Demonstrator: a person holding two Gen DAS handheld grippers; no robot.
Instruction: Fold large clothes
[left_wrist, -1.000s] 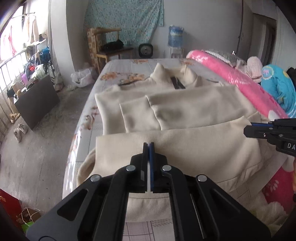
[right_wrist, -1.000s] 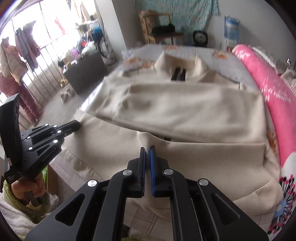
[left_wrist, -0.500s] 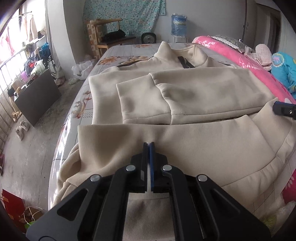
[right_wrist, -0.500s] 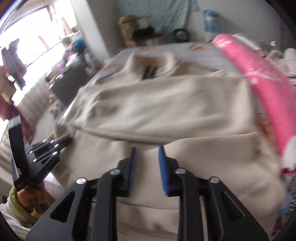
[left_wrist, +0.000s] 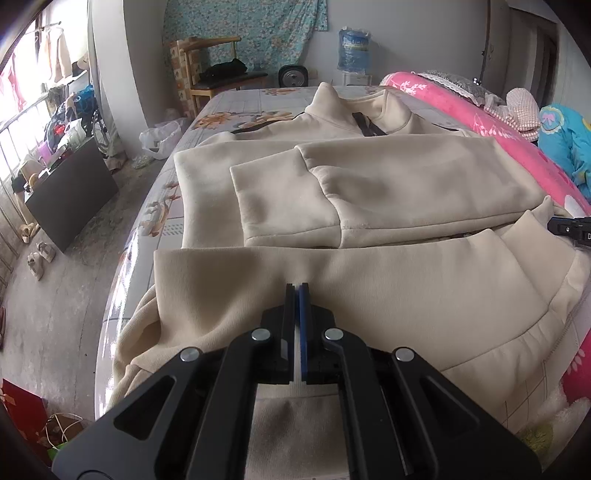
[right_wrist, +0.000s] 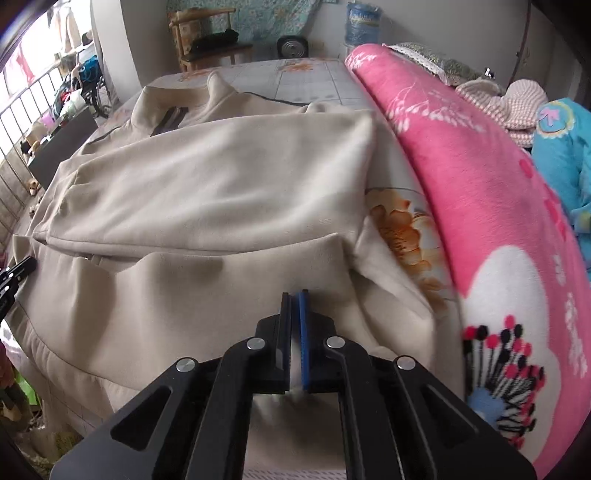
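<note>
the large cream fleece jacket (left_wrist: 388, 192) lies spread on the bed, sleeves folded in; left gripper (left_wrist: 298, 291) and right gripper (right_wrist: 294, 299) each pinch its near hem, probably to fold it toward the far collar.

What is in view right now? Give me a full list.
jacket: one, beige, spread on the bed, sleeves folded over, hem doubled up
bed: one, flowered sheet, under the jacket
blanket: one, pink, right of the jacket
chair: one, wooden, beyond the bed
water jug: one, blue, by the far wall
left claw: one, black, shut on the hem's near fold
right claw: one, black, just shut on the hem
</note>
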